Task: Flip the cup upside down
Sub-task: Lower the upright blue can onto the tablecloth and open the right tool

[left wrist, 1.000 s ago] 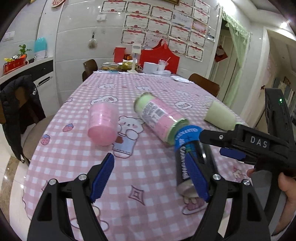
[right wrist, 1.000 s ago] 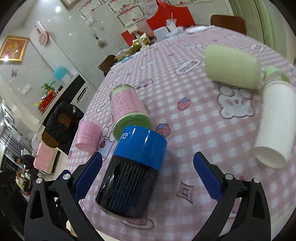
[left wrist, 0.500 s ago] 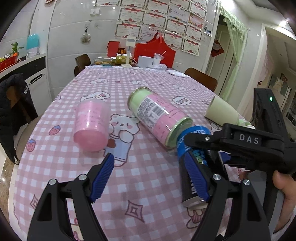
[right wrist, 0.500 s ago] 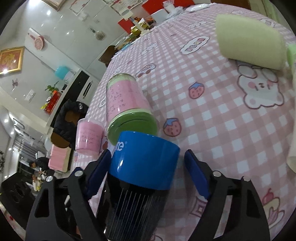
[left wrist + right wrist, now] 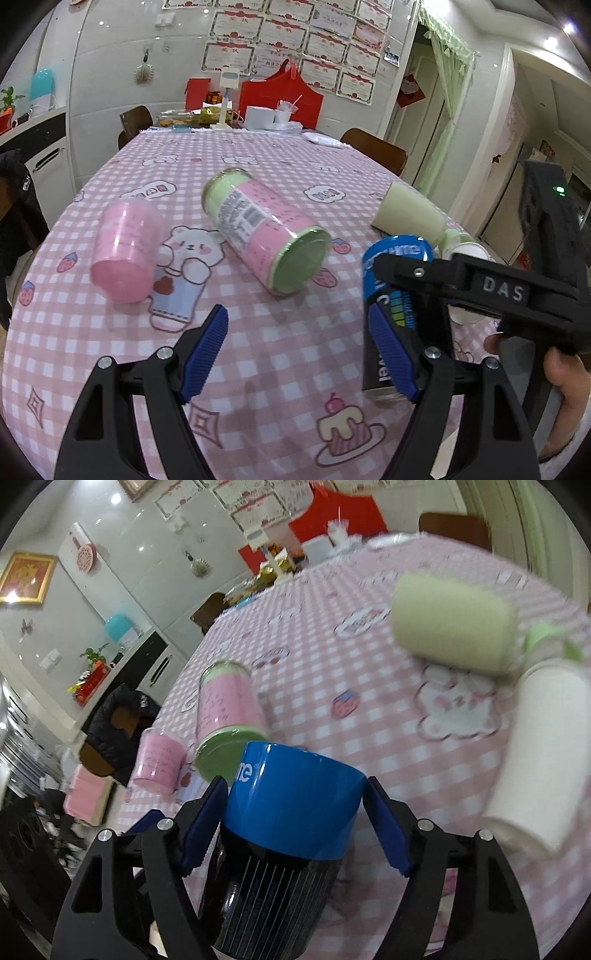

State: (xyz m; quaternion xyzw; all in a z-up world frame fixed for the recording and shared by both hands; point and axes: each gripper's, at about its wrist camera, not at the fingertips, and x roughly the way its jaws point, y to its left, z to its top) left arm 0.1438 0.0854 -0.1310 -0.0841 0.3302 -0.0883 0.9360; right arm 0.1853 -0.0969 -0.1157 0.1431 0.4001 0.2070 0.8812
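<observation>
- Draws the fingers (image 5: 205, 823) of the right gripper (image 5: 293, 797) in from the wide spread of a second ago to a clench on the blue-and-black cup (image 5: 280, 886), one pad pressed to each side of its blue band.
- Raises that cup from lying on its side on the surface (image 5: 258, 369) to nearly upright, blue end on top, close to the near right corner.
- Cannot tell from either view whether the black end touches the cloth or hangs just above it.
- Shows blur across the far things in the right wrist view, which probably means a swing under way rather than a finished pose.
- Keeps the left gripper (image 5: 297, 321) released and empty, fingers wide apart, low over the near edge and just beside the gripped cup, much as in both earlier pictures.
- Leaves the rest on their sides where they lay:
  - the pink cup (image 5: 123, 254) toward the left edge
  - the pink-and-green jar (image 5: 266, 229) in the middle
  - the pale green cup (image 5: 406, 214) and the white cup (image 5: 535, 746) toward the right edge
- Means, for the task, a grasp secured and a turn begun.
- Cannot tell which end carries the mouth, so cannot judge whether this upright pose is already the flipped one or only halfway there.
- Calls next, probably, for finishing the rotation, setting the cup down flat and only then opening the fingers.
- Risks a knock against the jar's green lid, just beyond the blue band.
</observation>
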